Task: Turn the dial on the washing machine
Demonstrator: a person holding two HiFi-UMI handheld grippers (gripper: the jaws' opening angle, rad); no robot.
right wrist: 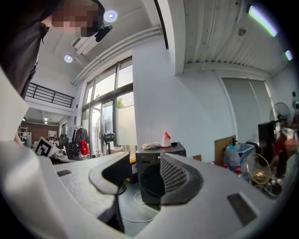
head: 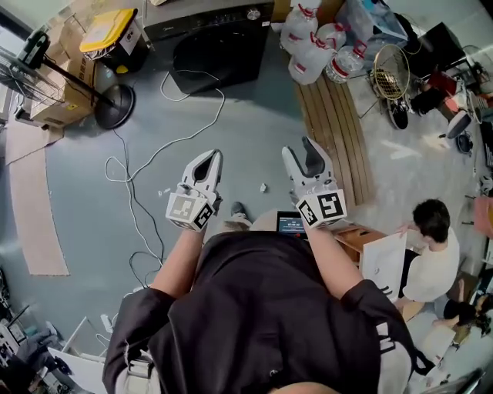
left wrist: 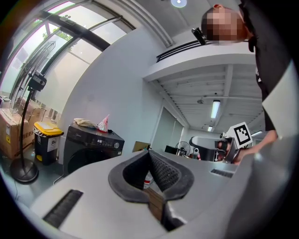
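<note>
Grippers out over a grey floor (head: 77, 192), the washing machine (head: 219, 42) at the far wall.
The left gripper (head: 209, 156) has its jaws together at the tips, holding nothing. The right gripper (head: 299, 151) has its jaws apart with nothing between them. The machine's dial (head: 253, 14) sits at the right end of its panel, well apart from both. A white cable (head: 139, 165) trails across the floor, and wooden boards (head: 335, 127) lie to the right.

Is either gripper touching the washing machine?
No, the left gripper and right gripper both hang over the floor, well short of the washing machine.
</note>
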